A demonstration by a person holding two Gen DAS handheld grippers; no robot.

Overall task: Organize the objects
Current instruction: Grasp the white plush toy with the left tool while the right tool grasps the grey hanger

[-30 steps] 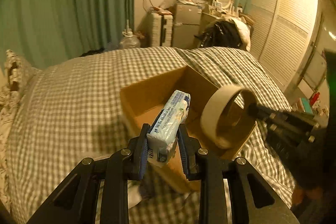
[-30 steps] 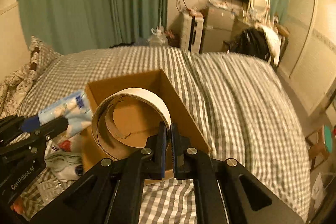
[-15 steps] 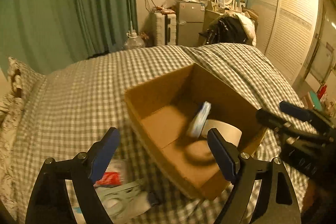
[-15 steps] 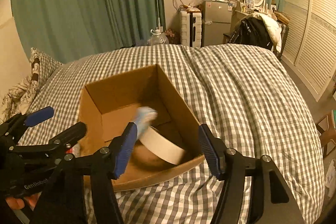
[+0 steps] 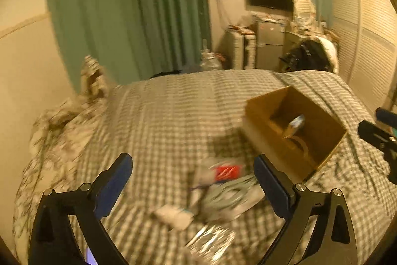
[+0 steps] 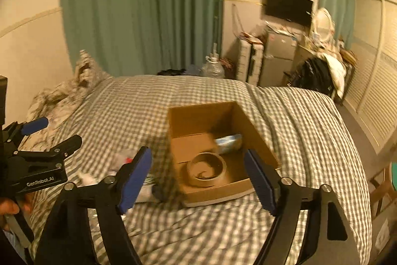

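An open cardboard box [image 6: 248, 121] lies on the checked bed; in the left wrist view the box [image 5: 258, 116] is at right. Inside it lie a tape roll [image 6: 206, 169] and a blue-white packet [image 6: 229, 139]; the packet [image 5: 295, 124] also shows in the left wrist view. A blurred pile of small items, with a red packet [image 5: 227, 170], a white piece [image 5: 173, 215] and a foil pack [image 5: 211, 242], lies on the bed left of the box. My left gripper [image 5: 193, 178] is open and empty above that pile. My right gripper [image 6: 197, 173] is open and empty above the box's near side.
A patterned pillow [image 5: 62, 121] lies at the bed's left end. Green curtains [image 6: 144, 4], a fridge [image 6: 279, 56], a wall TV [image 6: 287, 6] and louvred wardrobe doors [image 6: 372, 91] stand beyond the bed. The left gripper [image 6: 37, 138] shows in the right wrist view.
A second ago the left gripper held the packet and the right held the tape roll over the box. Both opened; both things now lie in the box. The left gripper swung left over the pile.
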